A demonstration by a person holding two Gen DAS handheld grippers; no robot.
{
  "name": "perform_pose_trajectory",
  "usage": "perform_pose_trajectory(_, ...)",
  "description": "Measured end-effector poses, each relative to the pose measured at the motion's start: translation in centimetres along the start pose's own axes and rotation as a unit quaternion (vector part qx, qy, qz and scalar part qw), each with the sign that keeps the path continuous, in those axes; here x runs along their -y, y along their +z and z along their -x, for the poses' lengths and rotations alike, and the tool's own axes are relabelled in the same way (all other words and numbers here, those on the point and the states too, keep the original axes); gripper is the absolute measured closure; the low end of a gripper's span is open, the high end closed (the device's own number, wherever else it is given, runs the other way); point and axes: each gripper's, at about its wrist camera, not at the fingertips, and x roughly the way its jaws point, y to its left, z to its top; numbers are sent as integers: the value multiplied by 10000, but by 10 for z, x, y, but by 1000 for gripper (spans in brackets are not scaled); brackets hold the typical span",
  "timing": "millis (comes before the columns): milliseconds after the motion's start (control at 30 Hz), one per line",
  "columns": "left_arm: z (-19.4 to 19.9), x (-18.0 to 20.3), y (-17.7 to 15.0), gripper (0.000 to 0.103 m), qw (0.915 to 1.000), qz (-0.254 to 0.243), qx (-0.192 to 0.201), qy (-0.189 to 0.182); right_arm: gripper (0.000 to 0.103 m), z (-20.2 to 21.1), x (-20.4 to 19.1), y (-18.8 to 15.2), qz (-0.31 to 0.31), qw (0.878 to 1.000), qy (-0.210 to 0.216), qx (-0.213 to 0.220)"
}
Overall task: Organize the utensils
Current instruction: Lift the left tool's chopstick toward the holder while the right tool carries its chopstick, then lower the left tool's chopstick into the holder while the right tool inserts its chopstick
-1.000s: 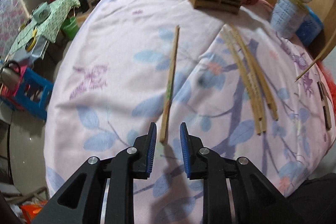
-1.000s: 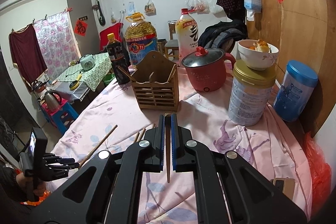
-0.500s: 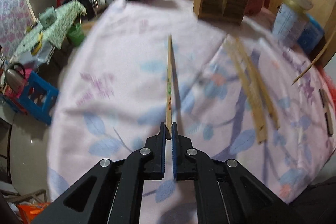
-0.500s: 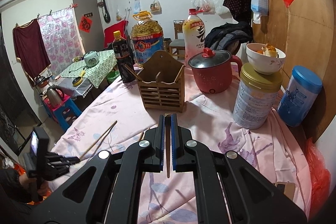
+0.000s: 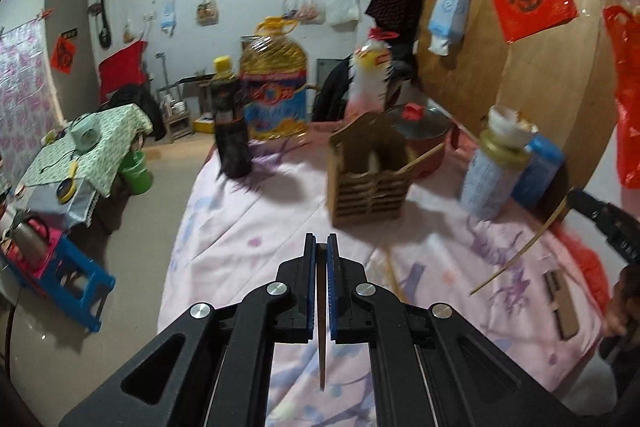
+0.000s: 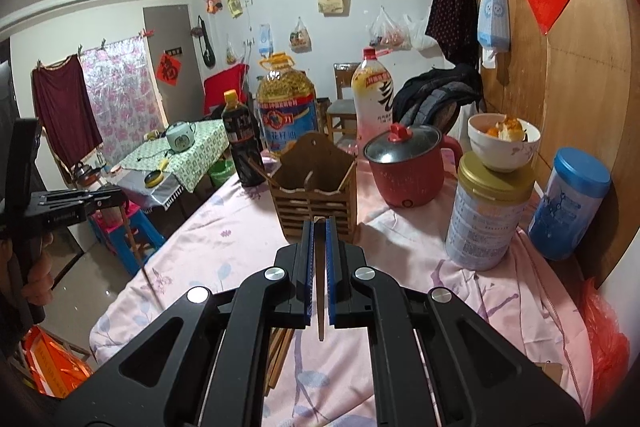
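Left gripper (image 5: 320,247), bottom centre of frame: clamped tight on a chopstick (image 5: 321,347), lifted clear of the pink tablecloth (image 5: 240,227). Right gripper (image 6: 319,227), bottom centre too: likewise pinched on a second chopstick (image 6: 320,307). Both sticks gripped near one end, long axis along the fingers, free tip pointing back and down toward the lower edge. Likely risks: pivoting in so narrow a pinch, missing a slot of the wooden holder (image 6: 316,187) at centre frame, or clashing sticks on approach.
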Motion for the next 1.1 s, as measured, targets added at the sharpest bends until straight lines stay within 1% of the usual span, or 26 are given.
perform_pose_trajectory(167, -8, 18, 22, 97, 9994, -85, -39, -326, 96, 2, 5, 12, -158, 9998, 84, 131)
perform_pose_trajectory(333, -17, 26, 55, 97, 9981, -45, 98, -604, 96, -2, 4, 37, -126, 9993, 154, 332)
perform_pose_trajectory(433, -19, 32, 93, 97, 9967, -76, 345, -736, 96, -6, 1, 62, -8, 9983, 195, 550)
perform_pose_trajectory(567, -24, 44, 140, 97, 9945, -238, 728, -711, 97, -21, -2, 100, 128, 9964, 248, 806)
perform_pose_trajectory(667, -34, 49, 171, 97, 9927, -258, 914, -745, 96, -40, -4, 124, 223, 9949, 263, 945)
perform_pose_trajectory(733, -46, 48, 186, 97, 9923, -243, 977, -719, 97, -60, -4, 138, 241, 9946, 290, 972)
perform_pose_trajectory(867, -80, 40, 205, 97, 9936, -102, 939, -620, 97, -97, 1, 157, 211, 9948, 329, 936)
perform_pose_trajectory(933, -96, 32, 210, 97, 9944, -14, 867, -609, 96, -115, 5, 161, 162, 9954, 456, 824)
perform_pose_trajectory(1000, -115, 25, 211, 97, 9955, 59, 747, -585, 92, -130, 13, 156, 23, 9964, 519, 665)
perform_pose_trajectory(1067, -136, 19, 207, 97, 9965, 127, 581, -595, 84, -151, 27, 139, -210, 9978, 540, 317)
perform_pose_trajectory(1100, -142, 16, 205, 97, 9968, 139, 537, -584, 84, -161, 38, 126, -430, 9975, 557, 109)
